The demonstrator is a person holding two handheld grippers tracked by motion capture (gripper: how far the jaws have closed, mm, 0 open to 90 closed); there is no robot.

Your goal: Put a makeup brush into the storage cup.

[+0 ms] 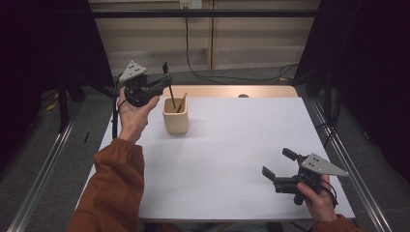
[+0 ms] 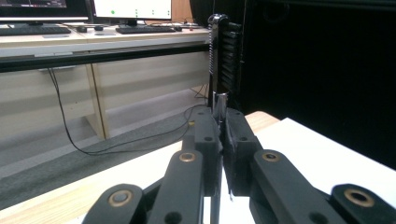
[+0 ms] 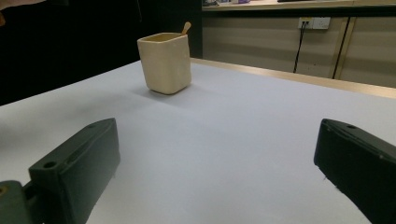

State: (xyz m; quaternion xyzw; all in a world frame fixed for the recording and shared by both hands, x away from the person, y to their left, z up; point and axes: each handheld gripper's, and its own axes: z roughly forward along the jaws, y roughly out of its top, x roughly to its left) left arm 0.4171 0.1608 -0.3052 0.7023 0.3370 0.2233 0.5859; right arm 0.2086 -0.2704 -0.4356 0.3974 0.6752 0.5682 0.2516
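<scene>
— Nearest the lens, what is clamped by the left gripper [image 2: 219,140]?
— A slim black comb-like tool [image 2: 225,56] is pinched tight, held above the cream square holder cup [image 1: 175,116] (wooden stick [image 1: 182,103] inside).
— And the right gripper [image 1: 278,166]?
— Jaws are spread wide, nothing held, low over the white table [image 1: 227,159].

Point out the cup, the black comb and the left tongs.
cup [image 1: 175,122]: high view, on its front wall.
black comb [image 2: 229,51]: left gripper view, on its toothed upper part.
left tongs [image 2: 221,122]: left gripper view, between the tips, closed on the comb.

a slim black comb [image 1: 168,82] stands upright with its lower end inside the beige cup [image 1: 175,121].
</scene>
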